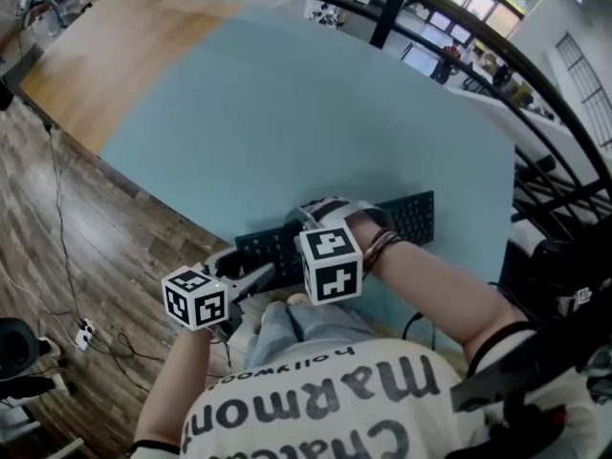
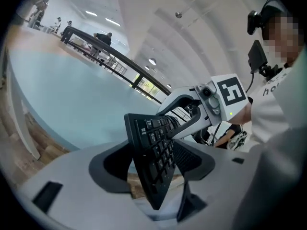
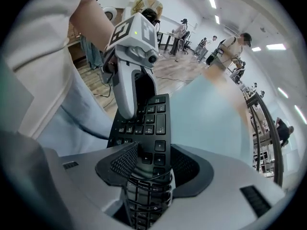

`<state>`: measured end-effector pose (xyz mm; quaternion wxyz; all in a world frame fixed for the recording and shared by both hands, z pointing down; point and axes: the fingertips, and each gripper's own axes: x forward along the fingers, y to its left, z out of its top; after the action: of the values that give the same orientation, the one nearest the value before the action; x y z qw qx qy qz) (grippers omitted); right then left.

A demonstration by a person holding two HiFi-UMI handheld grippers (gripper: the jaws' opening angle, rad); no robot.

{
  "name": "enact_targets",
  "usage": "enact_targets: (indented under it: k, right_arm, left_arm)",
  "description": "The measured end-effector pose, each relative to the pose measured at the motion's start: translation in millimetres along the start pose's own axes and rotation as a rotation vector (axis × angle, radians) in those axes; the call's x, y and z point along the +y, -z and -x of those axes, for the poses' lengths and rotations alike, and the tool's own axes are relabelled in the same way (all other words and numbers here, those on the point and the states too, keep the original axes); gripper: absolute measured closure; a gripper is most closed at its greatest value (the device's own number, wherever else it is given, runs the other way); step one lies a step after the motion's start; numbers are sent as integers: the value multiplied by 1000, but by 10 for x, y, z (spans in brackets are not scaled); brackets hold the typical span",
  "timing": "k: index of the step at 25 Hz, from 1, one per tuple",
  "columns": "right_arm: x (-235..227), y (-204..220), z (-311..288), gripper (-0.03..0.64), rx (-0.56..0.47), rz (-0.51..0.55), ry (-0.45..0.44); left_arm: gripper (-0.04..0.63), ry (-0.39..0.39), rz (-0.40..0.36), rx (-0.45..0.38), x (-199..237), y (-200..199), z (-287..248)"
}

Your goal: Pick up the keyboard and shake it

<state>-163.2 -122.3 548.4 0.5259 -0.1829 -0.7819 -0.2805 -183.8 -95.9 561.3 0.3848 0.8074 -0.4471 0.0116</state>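
A black keyboard (image 1: 411, 220) lies along the near edge of the light-blue table (image 1: 287, 113), above my lap; I cannot tell whether it rests on the table. My left gripper (image 1: 271, 272) is at its left end. In the left gripper view the keyboard (image 2: 156, 147) stands tilted between the wide jaws of the left gripper (image 2: 153, 159), with floor showing in a gap beside the left pad. My right gripper (image 1: 322, 220) holds the keyboard near its middle. In the right gripper view the right gripper (image 3: 146, 164) presses on the keyboard (image 3: 156, 123), which has a black coiled cable wrapped round it.
A wood floor with cables and a power strip (image 1: 84, 333) lies to the left. A dark curved railing (image 1: 535, 84) runs behind the table. Several people (image 3: 230, 47) stand far off. A bare wooden part of the tabletop (image 1: 105, 55) is at the far left.
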Motion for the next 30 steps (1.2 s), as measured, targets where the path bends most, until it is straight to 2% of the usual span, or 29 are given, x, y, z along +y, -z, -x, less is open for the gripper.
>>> enact_targets:
  k: [4,8,10,12,15,21,24,30]
  right_arm:
    - [19,-27,44,385,0,18,45]
    - [37,-28,45,385,13,24,69]
    - [35,-25,47,384,24,23,80]
    - [31,-32,51,385,28,13,88]
    - [27,-57,41,379,22,-3,95]
    - [59,31,65,360,-8,-33,144]
    - [65,211,92,340,-15,-175,189]
    - [-70,604,424,346,-261,-747,270]
  left_arm:
    - [339,151,49,28,-120,14,-85]
    - [378,244,43,143,-229,135,-246]
    - [412,246,42,167,-229,146,-304]
    - [480,249,51,156,-207,120,-303]
    - [500,260,49,147,-187,109,-276]
    - [499,261,45,135,-183,140,-290]
    - [497,267,34,129,-167,162,-256]
    - [496,287,8,141,-80,84,-195]
